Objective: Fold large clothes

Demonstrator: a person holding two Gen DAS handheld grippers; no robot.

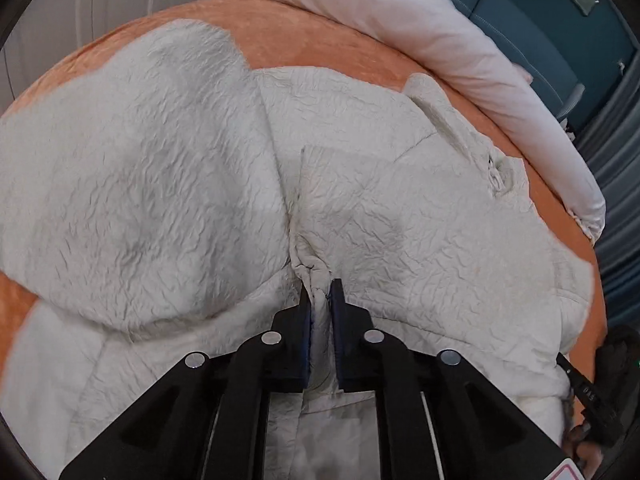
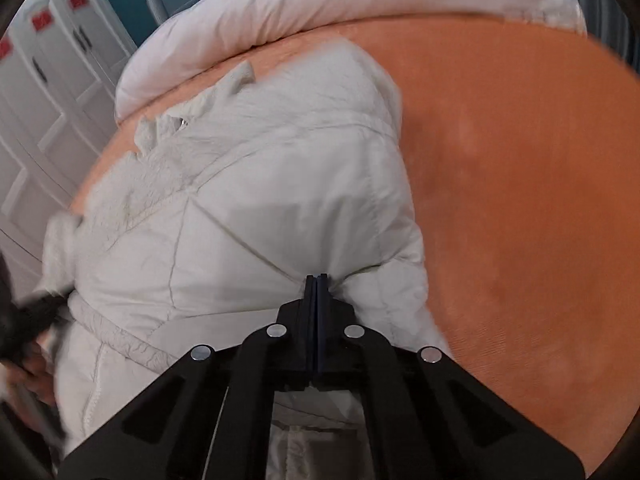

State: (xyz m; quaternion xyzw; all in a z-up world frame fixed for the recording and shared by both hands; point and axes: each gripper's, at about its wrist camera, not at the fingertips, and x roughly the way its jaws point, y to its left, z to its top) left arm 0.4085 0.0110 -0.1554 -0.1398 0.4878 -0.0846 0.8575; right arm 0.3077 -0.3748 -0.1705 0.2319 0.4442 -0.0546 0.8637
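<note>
On the orange bedspread lies a large white padded jacket, spread wide and very wrinkled. Seen from the left wrist, the far edge of the bed carries a rolled pale pink duvet, and behind it stands a dark teal wall. Seen from the right wrist, white cupboard doors with red labels stand at the left, the jacket fills the middle, and bare orange cover stretches to the right.

The left gripper points down at a slant onto the middle of the jacket. Its jaws are nearly closed and clench a raised ridge of white fabric, which stands up between the blue pads. The right gripper also points down at a slant, at the right side of the jacket near its edge. Its jaws are pressed fully together, with the tips at a small pucker of the fabric; it seems to pinch a thin fold, but how much cloth is inside I cannot tell.

At the right edge of the left wrist view a dark gloved hand with a black tool is cut off by the frame. The right wrist view is blurred, mostly at its left side, where a dark shape is hard to make out.
</note>
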